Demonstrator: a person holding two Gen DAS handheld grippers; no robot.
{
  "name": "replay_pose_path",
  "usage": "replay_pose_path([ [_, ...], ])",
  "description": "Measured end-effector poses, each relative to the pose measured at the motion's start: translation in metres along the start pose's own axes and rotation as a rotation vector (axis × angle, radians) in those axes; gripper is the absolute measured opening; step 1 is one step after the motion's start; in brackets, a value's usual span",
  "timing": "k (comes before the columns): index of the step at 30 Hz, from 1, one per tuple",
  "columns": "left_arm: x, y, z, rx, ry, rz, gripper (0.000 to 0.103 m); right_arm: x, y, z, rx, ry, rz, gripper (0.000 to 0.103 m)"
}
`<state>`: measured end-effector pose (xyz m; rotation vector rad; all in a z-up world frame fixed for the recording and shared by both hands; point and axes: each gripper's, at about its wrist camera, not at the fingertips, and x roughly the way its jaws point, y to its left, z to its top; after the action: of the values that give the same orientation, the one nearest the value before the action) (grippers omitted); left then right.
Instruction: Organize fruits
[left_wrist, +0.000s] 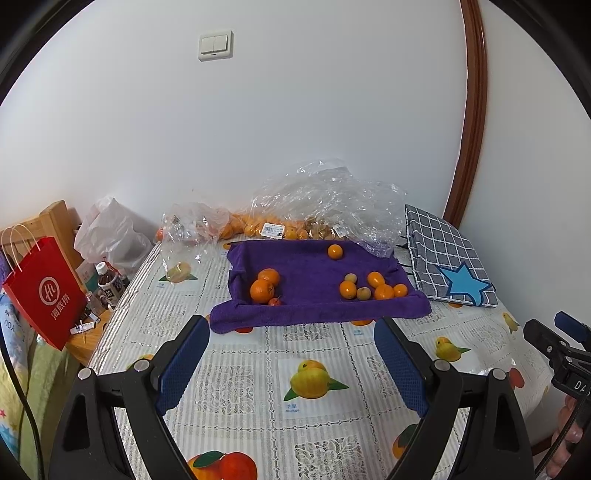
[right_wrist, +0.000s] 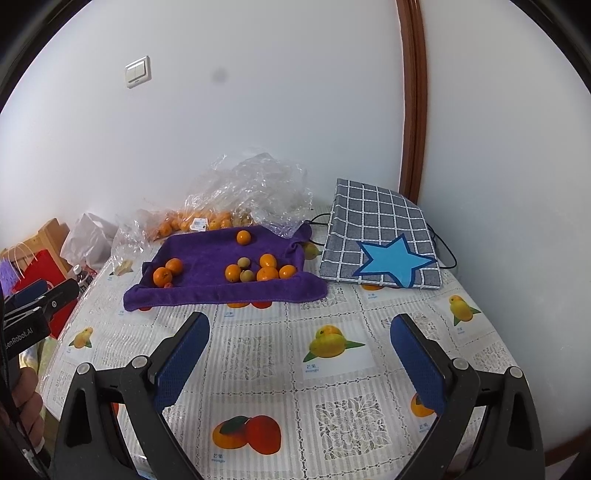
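Ahead of both pairs of jaws, a purple towel (left_wrist: 317, 291) lies on the counter (left_wrist: 258, 369) with its edges turned up like a shallow tray, and loose fruit sits on it. The left gripper (left_wrist: 291, 336) hangs above the fruit-print tablecloth with its jaws wide and nothing between them; the towel's near edge lies just beyond their tips. Straight beyond the left jaw, two larger oranges (left_wrist: 264, 286) rest touching each other, with a small red fruit (left_wrist: 275, 301) just in front of them. Beyond the right jaw is a cluster of small oranges (left_wrist: 376, 288) mixed with two pale brownish fruits, and one single orange (left_wrist: 335, 252) sits alone near the towel's far edge. The right gripper (right_wrist: 300, 321) is likewise spread wide and empty, over a printed mango; from its view the cluster (right_wrist: 264, 271) lies ahead between the jaws and the pair of oranges (right_wrist: 168, 272) beyond the left jaw. Behind the towel, crumpled clear plastic bags (left_wrist: 325, 199) against the wall hold more oranges. Beyond and outside the right jaw a grey checked bag (right_wrist: 376, 236) with a blue star lies flat on the counter. Off the counter's left side hangs a red paper bag (left_wrist: 44, 295). Each view catches the other gripper at its edge, held by a hand (right_wrist: 26, 398)
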<state>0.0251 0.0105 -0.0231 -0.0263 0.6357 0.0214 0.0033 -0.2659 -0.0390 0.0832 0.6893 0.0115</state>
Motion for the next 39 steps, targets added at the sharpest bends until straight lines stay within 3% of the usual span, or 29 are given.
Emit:
replay_pose_path([
  [39,-0.0041,0.0019,0.0033,0.001,-0.001,0.002,0.091,-0.0023,-0.0017,0.0008,-0.006,-0.004,0.003,0.097],
])
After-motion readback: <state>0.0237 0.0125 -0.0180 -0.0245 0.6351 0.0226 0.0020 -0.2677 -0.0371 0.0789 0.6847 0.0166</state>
